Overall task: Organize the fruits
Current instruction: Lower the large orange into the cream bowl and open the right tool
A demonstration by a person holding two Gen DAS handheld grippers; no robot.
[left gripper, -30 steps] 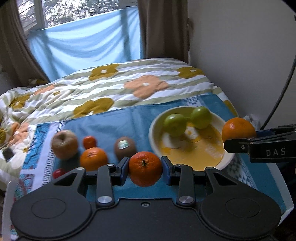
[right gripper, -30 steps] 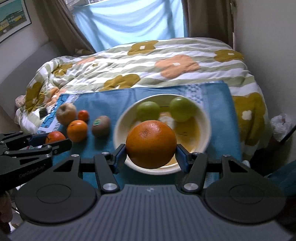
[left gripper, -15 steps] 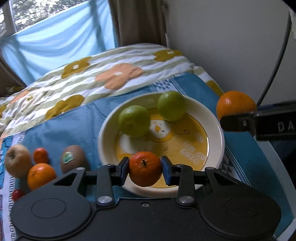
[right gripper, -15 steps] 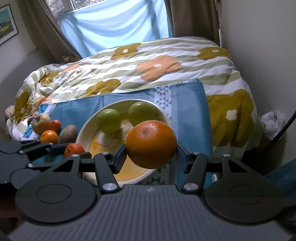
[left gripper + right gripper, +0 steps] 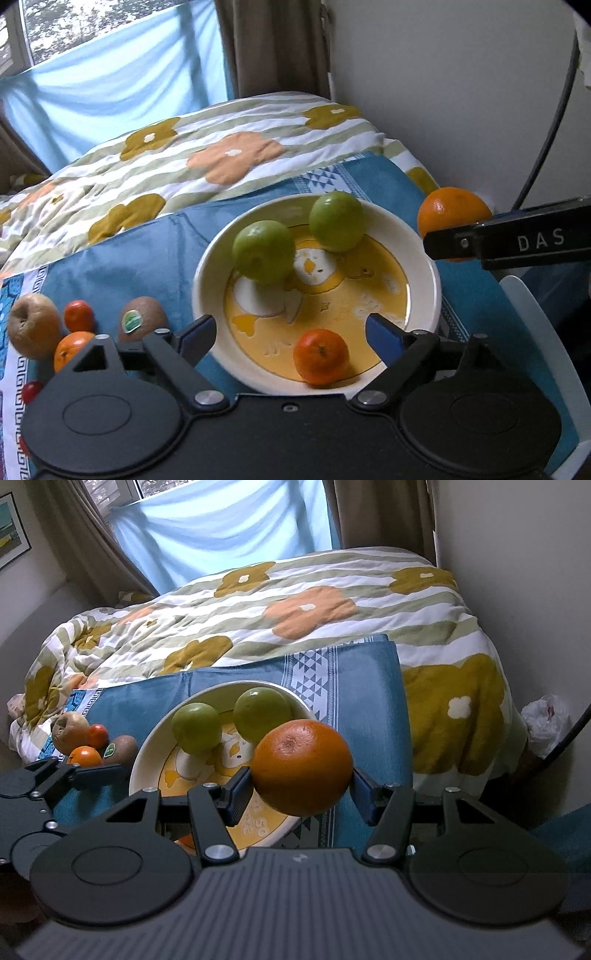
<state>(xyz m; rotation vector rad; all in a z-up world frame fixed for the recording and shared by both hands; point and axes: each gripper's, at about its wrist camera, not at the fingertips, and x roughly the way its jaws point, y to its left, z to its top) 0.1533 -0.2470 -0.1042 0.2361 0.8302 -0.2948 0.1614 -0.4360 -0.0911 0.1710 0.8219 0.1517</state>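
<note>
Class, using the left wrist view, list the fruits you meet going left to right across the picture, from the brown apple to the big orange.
Brown apple → kiwi → left green apple → mandarin in bowl → right green apple → big orange.

Your left gripper (image 5: 291, 334) has a matte black body with two large round discs, each with a shallow recessed circle, set side by side at its base. From them rise angular black linkage arms with triangular cut-outs, pinned by silver round-headed screws. Its fingers (image 5: 384, 336) end in blue pads. A small screw sits in the middle of the front edge. Your right gripper (image 5: 301, 788) has the same build, though its top plate is dark grey and ribbed with fine curved ridges, carrying a small pale mark in the centre. Seen side-on from the left wrist camera, its black finger bears white letters "DAS" and a small silver rivet.
</note>
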